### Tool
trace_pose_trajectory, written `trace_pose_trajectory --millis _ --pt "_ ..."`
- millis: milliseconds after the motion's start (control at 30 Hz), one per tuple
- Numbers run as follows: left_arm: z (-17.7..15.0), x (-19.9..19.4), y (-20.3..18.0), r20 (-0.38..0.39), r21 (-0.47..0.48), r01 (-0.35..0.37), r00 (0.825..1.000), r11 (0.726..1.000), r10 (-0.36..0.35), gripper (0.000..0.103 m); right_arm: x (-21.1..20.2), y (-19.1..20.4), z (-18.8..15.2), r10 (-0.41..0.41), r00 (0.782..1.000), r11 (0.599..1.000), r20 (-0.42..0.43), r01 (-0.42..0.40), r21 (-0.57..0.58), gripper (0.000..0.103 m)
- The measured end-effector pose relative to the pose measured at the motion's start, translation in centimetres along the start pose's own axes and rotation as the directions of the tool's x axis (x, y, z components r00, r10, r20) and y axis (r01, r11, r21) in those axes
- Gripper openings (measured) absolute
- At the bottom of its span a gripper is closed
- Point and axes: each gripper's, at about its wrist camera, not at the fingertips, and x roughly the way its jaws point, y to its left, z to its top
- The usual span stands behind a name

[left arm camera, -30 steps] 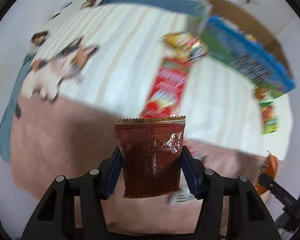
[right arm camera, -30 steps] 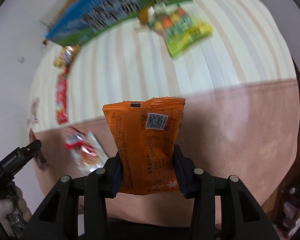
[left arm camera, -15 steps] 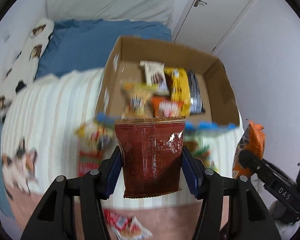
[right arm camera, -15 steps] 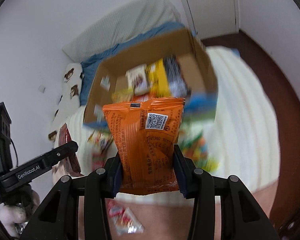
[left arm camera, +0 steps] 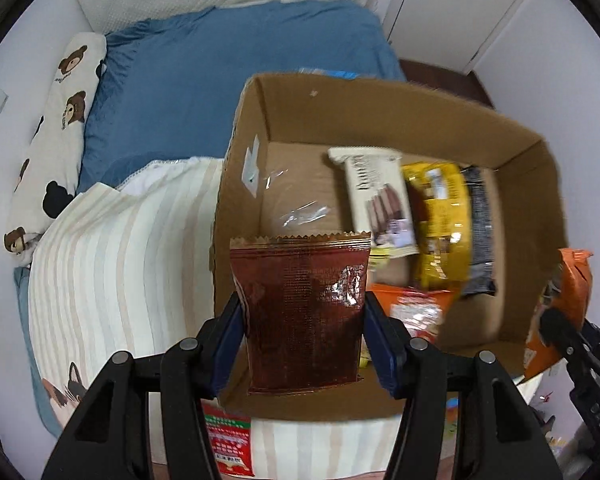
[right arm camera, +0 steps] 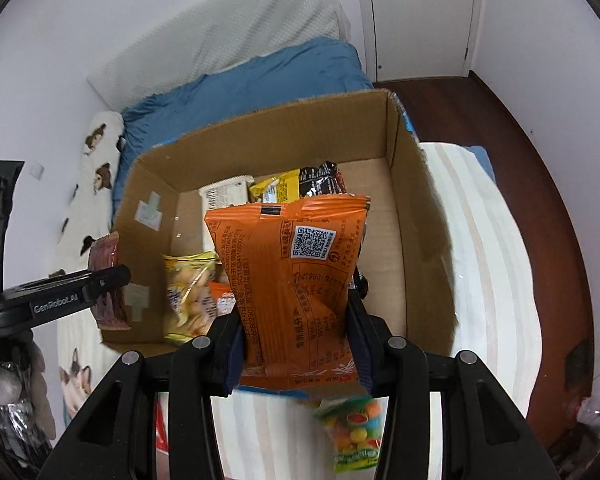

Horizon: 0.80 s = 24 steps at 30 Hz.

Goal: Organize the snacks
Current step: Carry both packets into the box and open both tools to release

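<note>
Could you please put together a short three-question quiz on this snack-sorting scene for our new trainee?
1. True or false: the left gripper is shut on a dark red packet.
2. Which colour is the packet held in the right gripper? A green, B orange, C white.
3. Fill in: the cardboard box stands on the ____.

Key
1. True; its pads press the packet's two sides.
2. B, orange, with a square code printed near its top.
3. Bed; the box rests on the striped blanket, and a yellow packet lies inside.
</note>
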Motion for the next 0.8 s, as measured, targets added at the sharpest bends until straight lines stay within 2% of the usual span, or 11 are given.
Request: trace_pose_trajectory --millis 200,300,367,433,467,567,633,800 --pt "0.1 3.2 0.1 -0.059 0.024 -0.02 0.998 1.0 0.022 0.055 3.5 -0.5 0.3 -0.017 0.999 1.0 -0.049 0.018 0.02 0.047" --pt "-0.1 3.7 0.0 -0.08 0.024 -0.009 0.997 1.0 0.011 0.055 5.3 -0.7 0.3 -0.013 0.996 1.0 -0.09 0.015 0.025 0.048" --pt "-0.4 4.3 0.1 -0.105 0.014 0.014 0.994 1.0 -0.012 0.056 6.7 -0.8 0.0 -0.02 0.987 0.999 -0.158 0.025 0.033 0.055" --pt "-0.6 4.3 0.1 -0.09 0.024 0.015 0.996 1.0 -0.013 0.063 7.6 -1.0 -0.3 -0.032 0.98 0.999 -0.197 0.039 0.031 0.091" --pt "-0.7 4.3 0.1 -0.076 0.03 0.007 0.997 1.0 -0.004 0.072 7.5 -1.2 -0.6 -0.031 0.979 0.999 -0.2 0.038 0.033 0.092" --pt "-0.9 4.1 -0.1 -0.07 0.019 0.038 0.997 0.999 -0.036 0.092 7.3 -0.8 -0.7 -0.037 0.979 0.999 -0.201 0.041 0.018 0.093" --pt "-1.0 3.7 -0.6 -0.058 0.022 0.033 0.998 0.999 -0.032 0.093 7.1 -0.6 -1.0 -0.035 0.98 0.999 -0.198 0.039 0.014 0.097" --pt "-1.3 2.4 -0.9 -0.04 0.015 0.05 0.998 0.999 -0.049 0.093 5.8 -0.2 -0.7 -0.042 0.983 0.999 -0.179 0.044 0.009 0.097"
